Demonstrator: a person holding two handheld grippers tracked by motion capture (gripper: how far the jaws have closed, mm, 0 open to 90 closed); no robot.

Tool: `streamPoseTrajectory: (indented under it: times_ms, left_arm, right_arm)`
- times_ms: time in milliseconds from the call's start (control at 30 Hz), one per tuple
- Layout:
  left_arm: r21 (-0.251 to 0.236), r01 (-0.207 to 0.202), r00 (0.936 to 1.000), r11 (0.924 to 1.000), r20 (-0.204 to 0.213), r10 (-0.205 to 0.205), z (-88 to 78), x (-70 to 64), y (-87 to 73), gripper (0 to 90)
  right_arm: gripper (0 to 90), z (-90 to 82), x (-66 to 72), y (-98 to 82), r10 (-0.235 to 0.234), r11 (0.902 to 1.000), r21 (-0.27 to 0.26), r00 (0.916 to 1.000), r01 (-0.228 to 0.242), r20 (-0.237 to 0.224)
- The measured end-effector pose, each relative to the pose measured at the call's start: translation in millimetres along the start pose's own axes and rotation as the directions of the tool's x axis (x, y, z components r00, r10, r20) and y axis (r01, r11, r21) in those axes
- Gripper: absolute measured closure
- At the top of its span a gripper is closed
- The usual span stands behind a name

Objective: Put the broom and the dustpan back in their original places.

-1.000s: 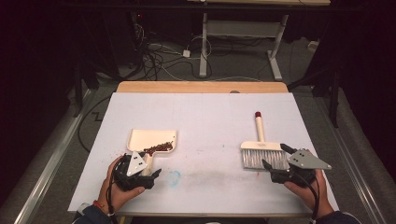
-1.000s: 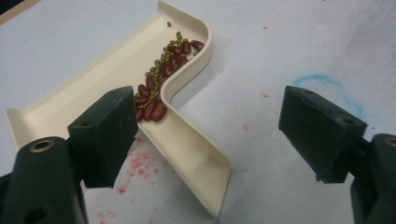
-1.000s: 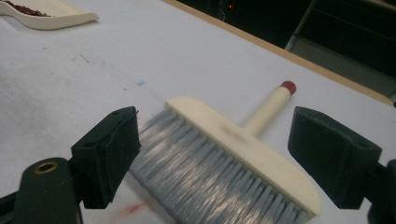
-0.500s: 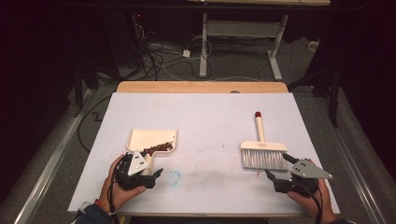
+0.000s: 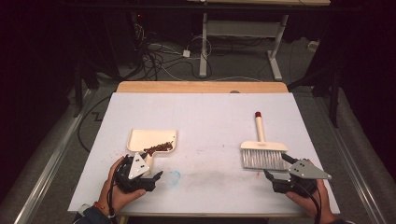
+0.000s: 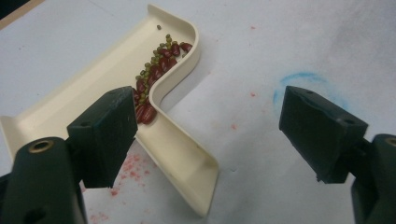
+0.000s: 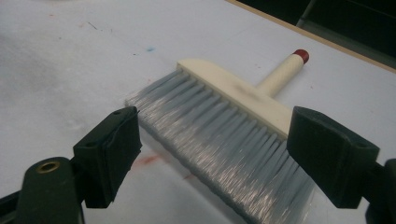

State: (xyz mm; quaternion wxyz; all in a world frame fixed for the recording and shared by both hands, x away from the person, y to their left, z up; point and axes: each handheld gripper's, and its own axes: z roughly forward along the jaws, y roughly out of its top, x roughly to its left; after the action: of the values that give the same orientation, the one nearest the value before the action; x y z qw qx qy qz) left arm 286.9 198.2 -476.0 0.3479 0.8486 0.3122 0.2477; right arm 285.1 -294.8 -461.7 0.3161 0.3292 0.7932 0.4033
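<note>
- High view: I am holding the left gripper (image 5: pixel 148 178) just short of the cream dustpan (image 5: pixel 152 143), and the right gripper (image 5: pixel 276 178) just short of the hand brush (image 5: pixel 262 151), both lying on the white table (image 5: pixel 210 116); cables are trailing over the dark floor (image 5: pixel 168 56) beyond.
- Left gripper view: jaws are gaping, released. The beans (image 6: pixel 156 70) are sitting loose (spillable), so I am judging the stiff, light pan's handle (image 6: pixel 182 161) the grip.
- Right gripper view: jaws are standing wide, empty. The soft bristles (image 7: pixel 224 140) would yield; I would be taking the rigid handle (image 7: pixel 285 70).

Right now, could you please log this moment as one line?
left gripper: open, by cream plastic dustpan holding beans | right gripper: open, by grey-bristled brush | white table
</note>
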Motion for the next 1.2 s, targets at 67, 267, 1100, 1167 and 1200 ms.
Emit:
streamPoseTrajectory:
  times_ms: [67,267,1100,1167,1200]
  left_arm:
    - [0.000,-0.003,1.0000,1.0000,-0.004,0.003,-0.1,0.2,0.2,19.3]
    - [0.012,0.010,0.9999,0.9999,0.005,-0.010,1.3,0.7,-0.8,19.3]
    - [-0.008,0.010,0.9990,0.9999,-0.043,-0.011,-2.9,1.9,-0.6,18.7]
    - [-0.007,0.010,0.9987,0.9999,-0.050,-0.010,-3.5,1.7,-0.6,18.7]
    - [-0.009,0.014,0.9986,0.9999,-0.050,-0.014,-3.7,1.7,-0.6,18.7]
  right_arm:
    - [17.9,0.1,0.1,0.9,-0.007,1.0000,-0.004,1.0000,0.007,0.001]
    - [17.9,1.0,-1.1,1.0,-0.003,1.0000,-0.006,1.0000,0.003,0.002]
    - [17.9,0.9,-3.1,8.0,0.001,0.9994,-0.034,0.9999,-0.001,0.010]
    - [17.9,3.0,-2.7,8.1,0.007,0.9996,-0.028,1.0000,-0.007,0.003]
    - [17.9,4.0,-2.5,8.3,0.005,0.9996,-0.028,1.0000,-0.005,0.000]
